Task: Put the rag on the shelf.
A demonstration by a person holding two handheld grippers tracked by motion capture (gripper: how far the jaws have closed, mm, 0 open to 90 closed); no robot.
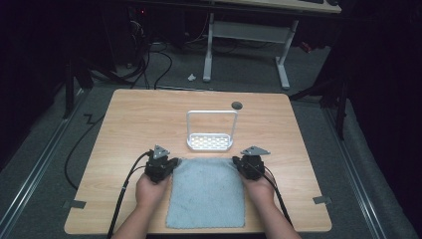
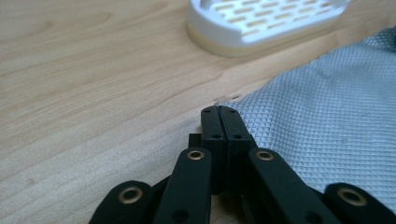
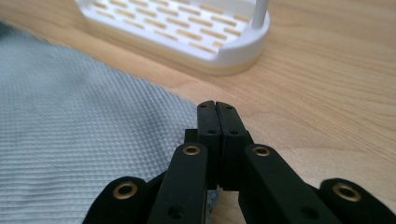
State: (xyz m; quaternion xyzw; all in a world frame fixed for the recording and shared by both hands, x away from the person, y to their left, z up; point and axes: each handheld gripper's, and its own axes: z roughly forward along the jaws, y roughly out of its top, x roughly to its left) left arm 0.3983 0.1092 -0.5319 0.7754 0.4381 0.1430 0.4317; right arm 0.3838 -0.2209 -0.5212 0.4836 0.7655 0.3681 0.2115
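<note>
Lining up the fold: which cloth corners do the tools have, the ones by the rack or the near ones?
The far corners, beside the rack: left tool and right tool are shut there on the cloth.

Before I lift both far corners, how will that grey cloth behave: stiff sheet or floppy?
Probably floppy: the grey cloth lies dead flat on the table and looks thin, with a woven waffle texture. Held at two corners by the left tongs and right tongs, its middle would likely sag. It seems light, so it may drag toward the white rack.
</note>
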